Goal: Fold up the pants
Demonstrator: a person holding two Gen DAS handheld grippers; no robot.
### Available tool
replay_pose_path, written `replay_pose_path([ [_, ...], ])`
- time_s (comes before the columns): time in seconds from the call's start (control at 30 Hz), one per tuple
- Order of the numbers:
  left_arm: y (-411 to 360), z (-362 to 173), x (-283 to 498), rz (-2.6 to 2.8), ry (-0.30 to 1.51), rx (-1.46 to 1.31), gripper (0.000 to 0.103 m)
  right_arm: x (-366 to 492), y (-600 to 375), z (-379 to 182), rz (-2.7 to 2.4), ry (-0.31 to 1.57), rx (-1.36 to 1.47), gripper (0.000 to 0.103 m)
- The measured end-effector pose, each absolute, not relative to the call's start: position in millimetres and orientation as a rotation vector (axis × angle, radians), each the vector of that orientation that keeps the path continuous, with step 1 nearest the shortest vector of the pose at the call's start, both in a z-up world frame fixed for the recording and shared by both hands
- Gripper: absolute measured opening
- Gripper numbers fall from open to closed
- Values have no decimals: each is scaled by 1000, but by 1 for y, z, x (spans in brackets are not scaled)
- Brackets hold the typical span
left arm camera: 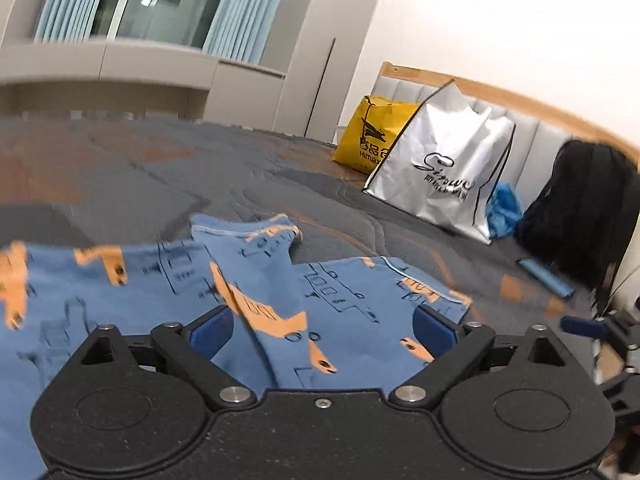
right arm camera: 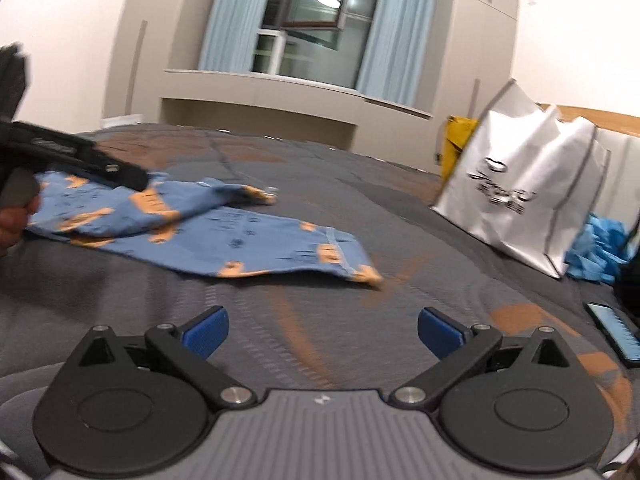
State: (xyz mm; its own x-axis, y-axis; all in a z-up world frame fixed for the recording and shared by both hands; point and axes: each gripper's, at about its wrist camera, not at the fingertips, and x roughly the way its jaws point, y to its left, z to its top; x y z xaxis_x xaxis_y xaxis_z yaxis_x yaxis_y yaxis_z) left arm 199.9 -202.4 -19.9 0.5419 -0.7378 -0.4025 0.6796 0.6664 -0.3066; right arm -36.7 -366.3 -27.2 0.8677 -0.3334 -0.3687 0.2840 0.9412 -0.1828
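Observation:
Blue pants (left arm camera: 168, 280) with an orange vehicle print lie spread on the grey bed cover (left arm camera: 160, 184). One leg is partly turned over the other. My left gripper (left arm camera: 322, 330) is open and hovers low over the pants, with a raised fold of cloth between its blue pads (left arm camera: 212, 332). In the right wrist view the pants (right arm camera: 224, 236) lie ahead and to the left. My right gripper (right arm camera: 322, 330) is open and empty above bare bed cover (right arm camera: 320, 320), short of the near leg hem (right arm camera: 352, 260). The left gripper's body (right arm camera: 76, 156) shows at the left, over the pants.
A silver tote bag (left arm camera: 444, 168) and a yellow bag (left arm camera: 372, 132) stand against the headboard. A black backpack (left arm camera: 580, 208), blue cloth (left arm camera: 506, 208) and a blue phone (right arm camera: 618, 336) lie at the right. A window with curtains is at the back.

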Motion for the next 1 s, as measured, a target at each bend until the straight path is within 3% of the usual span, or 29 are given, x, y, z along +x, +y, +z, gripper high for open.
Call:
replay_pose_path([
  [0.17,-193,-28,211,-874,585,-210,80,-11,-386,-15,-315,394,-39,103],
  [0.23,-192,-32,214,-890,615,-238,65,8,-394,-7,-281,385,3,103],
  [0.3,-191,-36,217,-900,645,-256,38,30,-402,4,-230,391,42,103],
  [0.37,-188,-38,219,-904,659,-276,26,58,-409,17,-166,412,74,102],
  [0.47,-183,-40,221,-876,670,-292,8,110,-414,36,-23,460,121,85],
  [0.5,-182,-41,223,-868,675,-305,6,128,-413,40,20,480,135,81],
  [0.57,-177,-42,225,-856,677,-330,3,167,-403,47,77,513,138,60],
  [0.6,-176,-42,225,-853,677,-337,3,186,-396,48,89,537,132,56],
  [0.9,-177,-42,230,-834,703,-338,1,317,-315,28,97,771,-8,58],
  [1.0,-178,-42,231,-833,704,-336,1,326,-297,24,79,815,-71,65],
])
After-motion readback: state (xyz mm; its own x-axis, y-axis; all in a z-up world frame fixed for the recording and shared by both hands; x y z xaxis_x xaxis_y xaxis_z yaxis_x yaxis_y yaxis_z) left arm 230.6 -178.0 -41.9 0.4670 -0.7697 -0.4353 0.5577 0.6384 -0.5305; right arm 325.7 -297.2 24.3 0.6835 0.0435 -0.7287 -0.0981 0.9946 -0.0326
